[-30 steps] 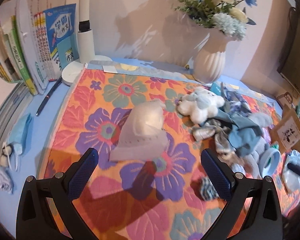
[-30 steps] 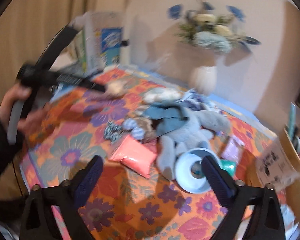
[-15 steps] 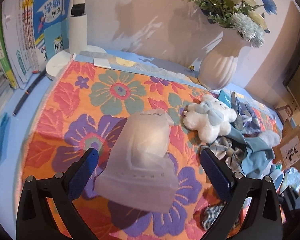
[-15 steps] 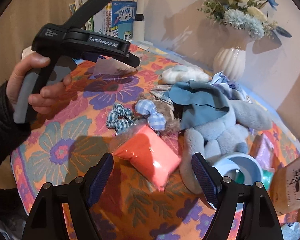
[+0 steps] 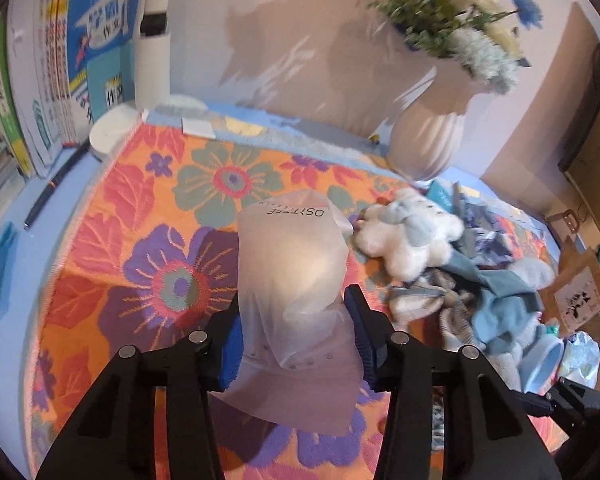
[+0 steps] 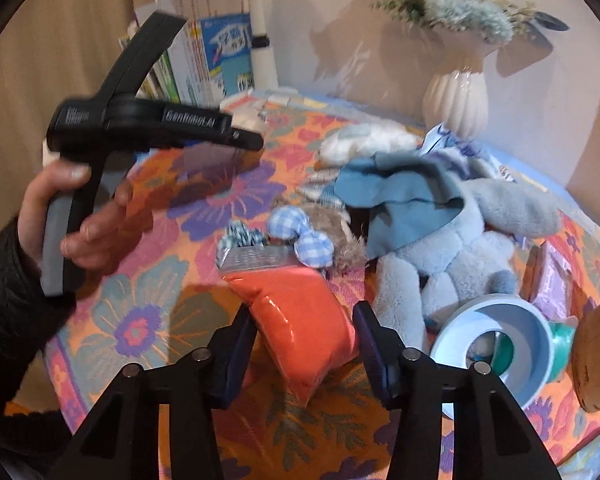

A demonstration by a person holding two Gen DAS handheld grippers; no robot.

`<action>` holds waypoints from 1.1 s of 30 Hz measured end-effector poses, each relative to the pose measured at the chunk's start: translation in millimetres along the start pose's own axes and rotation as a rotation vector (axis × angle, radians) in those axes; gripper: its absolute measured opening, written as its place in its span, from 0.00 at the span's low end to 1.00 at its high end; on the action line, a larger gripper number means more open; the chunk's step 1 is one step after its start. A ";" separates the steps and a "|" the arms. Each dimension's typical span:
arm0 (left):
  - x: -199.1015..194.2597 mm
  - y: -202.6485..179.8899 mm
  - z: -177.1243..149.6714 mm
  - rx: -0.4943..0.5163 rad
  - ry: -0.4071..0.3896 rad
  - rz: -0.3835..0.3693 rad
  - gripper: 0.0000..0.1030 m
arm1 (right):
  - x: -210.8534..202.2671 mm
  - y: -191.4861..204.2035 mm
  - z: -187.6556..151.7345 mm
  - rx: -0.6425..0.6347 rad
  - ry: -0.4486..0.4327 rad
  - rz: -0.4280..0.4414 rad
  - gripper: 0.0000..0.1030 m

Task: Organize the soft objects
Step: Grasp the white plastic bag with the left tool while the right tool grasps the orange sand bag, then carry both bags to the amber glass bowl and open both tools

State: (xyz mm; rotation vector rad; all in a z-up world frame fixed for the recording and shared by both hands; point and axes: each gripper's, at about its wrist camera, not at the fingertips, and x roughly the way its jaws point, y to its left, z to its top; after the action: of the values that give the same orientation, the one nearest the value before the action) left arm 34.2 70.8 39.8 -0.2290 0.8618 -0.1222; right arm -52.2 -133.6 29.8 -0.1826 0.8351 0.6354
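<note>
While both claws are closing at once, each has a soft packet between its pads. Starting at nine o'clock in the left wrist view, upright books [image 5: 40,92] and a dark pen [image 5: 56,184] stand off the orange flowered cloth [image 5: 148,216] that covers the bench. At the centre lies the frosted translucent plastic pouch [image 5: 296,280], its printed end toward twelve o'clock and its loose flat end toward six. The left claw [image 5: 294,328] straddles the pouch's narrow middle, blue pads touching both flanks, so it looks pinched there. That film should be light, limp and slippery; I would judge the puffed middle a surer hold than the floppy flap. Toward three o'clock sit a white plush toy [image 5: 412,240] and a white ribbed vase [image 5: 428,136]. In the right wrist view, a hand [image 6: 72,220] at nine o'clock carries the other tool. At centre lies the glossy orange filled packet [image 6: 300,312], sealed strip toward twelve o'clock. The right claw [image 6: 304,340] brackets its lower half, but whether the pads already press I cannot tell. It seems plump, squashy and slick, so a mid-body squeeze suits. At three o'clock sprawls a grey-blue plush rabbit [image 6: 460,248].
</note>
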 end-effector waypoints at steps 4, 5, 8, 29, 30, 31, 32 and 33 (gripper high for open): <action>-20.7 -6.5 -6.0 -0.005 -0.032 -0.031 0.41 | -26.9 -2.8 0.2 0.057 -0.070 0.007 0.46; -26.9 -9.0 -8.9 -0.004 -0.038 -0.039 0.41 | -33.8 -3.3 -0.8 0.068 -0.079 -0.001 0.46; -39.3 -17.4 -18.6 0.007 -0.050 -0.058 0.41 | -51.3 -3.8 -5.2 0.097 -0.068 -0.029 0.46; -33.9 -51.0 -68.7 0.143 -0.155 0.050 0.42 | -28.8 -3.0 -49.8 0.122 0.106 0.128 0.83; -33.8 -50.1 -68.6 0.139 -0.153 0.048 0.42 | -28.2 0.5 -50.9 0.102 0.102 0.120 0.84; -33.6 -48.9 -68.2 0.134 -0.153 0.047 0.42 | -27.0 5.3 -52.1 0.082 0.100 0.114 0.84; -33.8 -48.9 -68.7 0.131 -0.153 0.047 0.42 | -26.8 9.3 -53.1 0.071 0.099 0.110 0.84; -33.8 -48.9 -68.8 0.130 -0.153 0.048 0.42 | -25.8 13.6 -51.9 0.060 0.097 0.108 0.84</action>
State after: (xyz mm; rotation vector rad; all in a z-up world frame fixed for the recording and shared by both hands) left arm -40.8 19.8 33.6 -0.0944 0.7041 -0.1141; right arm -106.0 -154.6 15.4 -0.1150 0.9609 0.7060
